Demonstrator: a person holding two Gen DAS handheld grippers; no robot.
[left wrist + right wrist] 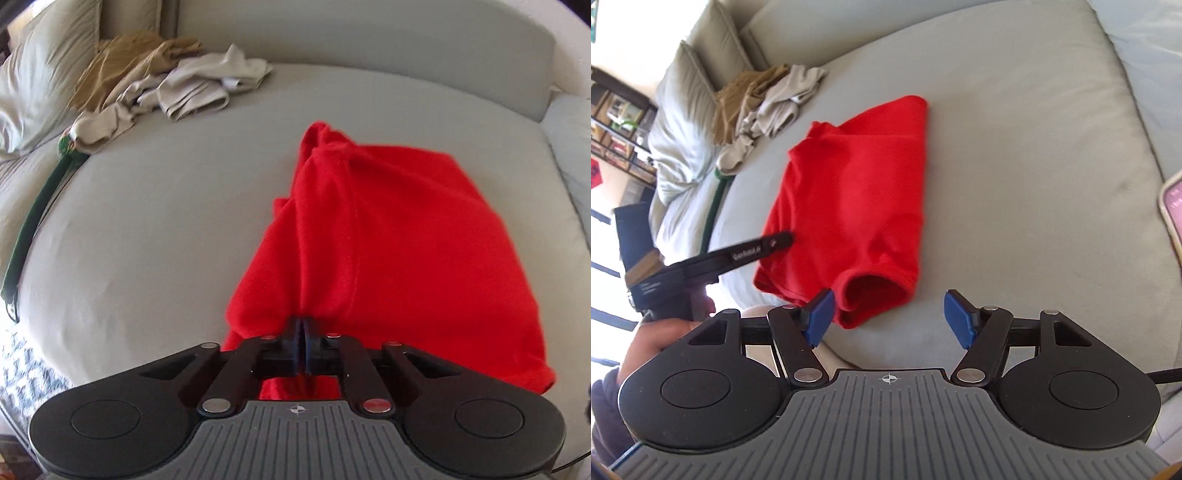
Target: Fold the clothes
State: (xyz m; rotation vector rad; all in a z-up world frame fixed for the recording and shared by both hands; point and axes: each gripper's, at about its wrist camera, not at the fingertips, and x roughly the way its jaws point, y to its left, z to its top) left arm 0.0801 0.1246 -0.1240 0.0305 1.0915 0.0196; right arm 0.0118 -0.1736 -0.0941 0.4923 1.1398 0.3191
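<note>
Red shirt point(849, 206), partly folded, lies mid-cushion on the pale sofa point(1015, 147).

Soft, light knit; limp, will sag and drag if lifted by one point, so hems and corners look the best holds, taken in pairs. Sleeve opening faces the right gripper point(888, 319), whose blue jaws stand released, wide apart, nothing between them, hovering just short of the near edge. Left gripper point(303, 334) tilts steeply down; its jaws are clenched on the shirt's near-left edge, cloth bunching up from the pinch. In the right view a hand point(657, 339) grips that tool's handle, the black finger reaching in from the left side. Beyond: heap of tan and beige clothes point(159, 81) by the pillows point(40, 74); phone point(1172, 214) at far right.
</note>
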